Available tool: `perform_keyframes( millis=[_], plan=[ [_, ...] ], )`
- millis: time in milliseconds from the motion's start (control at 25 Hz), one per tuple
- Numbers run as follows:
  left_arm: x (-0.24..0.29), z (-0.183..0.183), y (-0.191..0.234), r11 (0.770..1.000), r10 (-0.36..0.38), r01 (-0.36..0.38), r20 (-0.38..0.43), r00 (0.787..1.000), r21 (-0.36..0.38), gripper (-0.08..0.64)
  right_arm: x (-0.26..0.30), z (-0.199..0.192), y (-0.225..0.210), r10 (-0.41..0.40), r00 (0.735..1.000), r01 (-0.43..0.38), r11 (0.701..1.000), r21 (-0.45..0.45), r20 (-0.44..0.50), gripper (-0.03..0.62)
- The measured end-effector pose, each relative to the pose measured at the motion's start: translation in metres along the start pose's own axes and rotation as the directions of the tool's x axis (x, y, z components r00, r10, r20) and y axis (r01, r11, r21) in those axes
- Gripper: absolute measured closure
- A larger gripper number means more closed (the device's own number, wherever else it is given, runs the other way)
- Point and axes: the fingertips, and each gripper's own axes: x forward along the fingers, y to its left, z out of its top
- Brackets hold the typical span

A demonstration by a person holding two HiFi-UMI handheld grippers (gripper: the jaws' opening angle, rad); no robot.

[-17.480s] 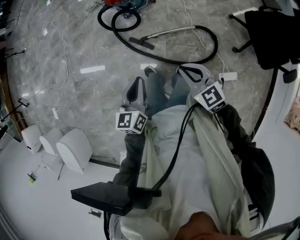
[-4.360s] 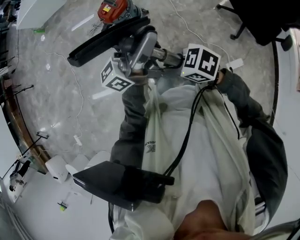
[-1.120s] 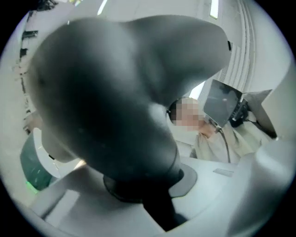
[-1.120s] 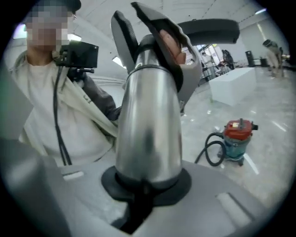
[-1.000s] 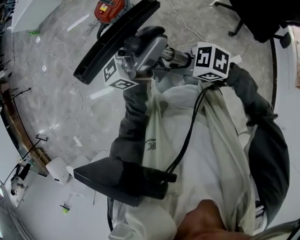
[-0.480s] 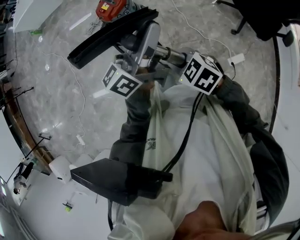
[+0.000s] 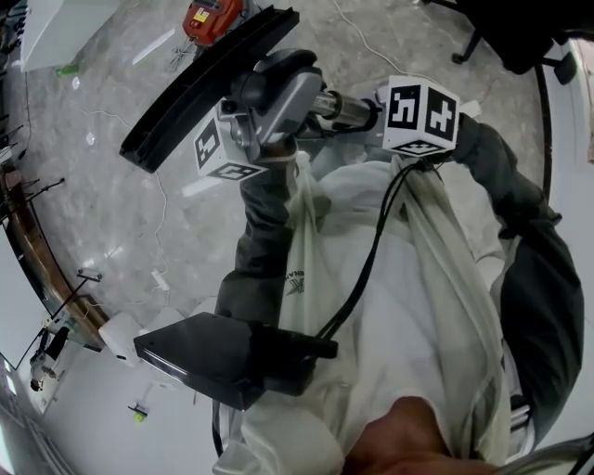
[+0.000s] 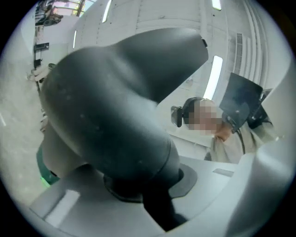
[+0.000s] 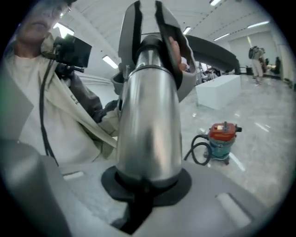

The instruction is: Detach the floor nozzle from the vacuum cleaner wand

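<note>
The black floor nozzle [image 7: 200,88] is held up in front of my chest, its long bar slanting from lower left to upper right. Its grey neck [image 7: 278,85] joins the shiny metal wand [image 7: 342,109]. My left gripper [image 7: 267,116] is shut on the neck, which fills the left gripper view as a dark grey mass [image 8: 115,115] wedged between the jaws [image 8: 143,196]. My right gripper [image 7: 364,113] is shut on the wand; in the right gripper view the steel tube [image 9: 148,125] runs from the jaws [image 9: 141,187] up into the neck [image 9: 178,51].
A red canister vacuum [image 7: 206,17] with a black hose [image 9: 200,149] stands on the marble floor. Also around are a white box [image 7: 56,23], a black office chair [image 7: 520,37], thin white cables [image 7: 153,199], small white units [image 7: 116,336], and a black device [image 7: 213,357] at my chest.
Nozzle, wand and both grippers dipped toward my body half a second ago and have come back up. The nozzle bar has swung a little. Both grips are unchanged.
</note>
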Motion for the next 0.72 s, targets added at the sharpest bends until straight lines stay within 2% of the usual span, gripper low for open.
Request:
perform_keyframes(
  millis=[40, 80, 120, 160, 200, 240, 280, 320, 360, 400, 440, 480, 520, 560, 600, 640, 680, 720],
  plan=[
    [-0.001, -0.001, 0.011, 0.997, 0.079, -0.079, -0.006, 0.997, -0.009, 0.491, 0.001, 0.000, -0.008, -0.077, 0.997, 0.077, 0.997, 0.017, 0.000, 0.554],
    [-0.004, -0.004, 0.023, 0.984, 0.177, -0.178, -0.019, 0.984, -0.017, 0.489, 0.002, -0.001, -0.016, -0.158, 0.987, 0.158, 0.987, 0.039, -0.007, 0.554],
    [-0.009, -0.007, 0.036, 0.956, 0.293, -0.294, -0.037, 0.955, -0.021, 0.489, 0.004, -0.003, -0.023, -0.237, 0.971, 0.238, 0.969, 0.059, -0.020, 0.554],
    [-0.016, -0.010, 0.048, 0.910, 0.413, -0.415, -0.057, 0.909, -0.017, 0.489, 0.007, -0.006, -0.029, -0.312, 0.949, 0.314, 0.947, 0.073, -0.036, 0.554],
    [-0.025, -0.013, 0.059, 0.852, 0.521, -0.523, -0.074, 0.850, -0.010, 0.489, 0.009, -0.009, -0.036, -0.381, 0.923, 0.384, 0.920, 0.078, -0.054, 0.555],
    [-0.034, -0.015, 0.067, 0.795, 0.604, -0.606, -0.085, 0.793, -0.002, 0.489, 0.012, -0.012, -0.043, -0.443, 0.894, 0.448, 0.891, 0.075, -0.069, 0.555],
    [-0.042, -0.017, 0.074, 0.750, 0.659, -0.662, -0.094, 0.746, 0.000, 0.489, 0.014, -0.014, -0.048, -0.491, 0.867, 0.496, 0.866, 0.068, -0.083, 0.555],
    [-0.048, -0.018, 0.078, 0.721, 0.689, -0.693, -0.105, 0.718, -0.006, 0.489, 0.016, -0.015, -0.052, -0.518, 0.850, 0.524, 0.849, 0.061, -0.095, 0.555],
    [-0.053, -0.019, 0.082, 0.710, 0.698, -0.704, -0.118, 0.707, -0.021, 0.491, 0.018, -0.016, -0.054, -0.522, 0.846, 0.529, 0.847, 0.058, -0.106, 0.555],
    [-0.055, -0.020, 0.083, 0.716, 0.688, -0.697, -0.134, 0.713, -0.038, 0.491, 0.021, -0.017, -0.054, -0.503, 0.857, 0.512, 0.857, 0.059, -0.114, 0.555],
    [-0.055, -0.021, 0.082, 0.740, 0.658, -0.670, -0.148, 0.738, -0.053, 0.491, 0.024, -0.017, -0.051, -0.466, 0.878, 0.474, 0.878, 0.064, -0.113, 0.554],
    [-0.052, -0.021, 0.078, 0.783, 0.605, -0.619, -0.155, 0.781, -0.061, 0.489, 0.026, -0.016, -0.046, -0.417, 0.903, 0.425, 0.903, 0.071, -0.103, 0.552],
    [-0.047, -0.018, 0.070, 0.842, 0.523, -0.536, -0.150, 0.839, -0.064, 0.488, 0.028, -0.013, -0.040, -0.359, 0.929, 0.365, 0.928, 0.074, -0.087, 0.549],
    [-0.041, -0.014, 0.056, 0.909, 0.403, -0.413, -0.133, 0.906, -0.061, 0.488, 0.028, -0.010, -0.032, -0.287, 0.956, 0.291, 0.954, 0.070, -0.066, 0.549],
    [-0.034, -0.008, 0.036, 0.966, 0.247, -0.254, -0.109, 0.963, -0.048, 0.486, 0.029, -0.007, -0.022, -0.196, 0.980, 0.199, 0.979, 0.054, -0.045, 0.549],
    [-0.027, -0.003, 0.013, 0.996, 0.080, -0.083, -0.090, 0.993, -0.028, 0.486, 0.028, -0.005, -0.009, -0.092, 0.995, 0.092, 0.995, 0.028, -0.026, 0.549],
    [-0.023, 0.002, -0.010, 0.998, -0.065, 0.065, -0.079, 0.995, -0.006, 0.486, 0.026, -0.003, 0.004, 0.013, 1.000, -0.014, 1.000, -0.004, -0.014, 0.549],
    [-0.021, 0.006, -0.028, 0.985, -0.168, 0.169, -0.072, 0.983, 0.015, 0.488, 0.023, -0.003, 0.017, 0.104, 0.995, -0.104, 0.994, -0.032, -0.012, 0.549]
  ],
)
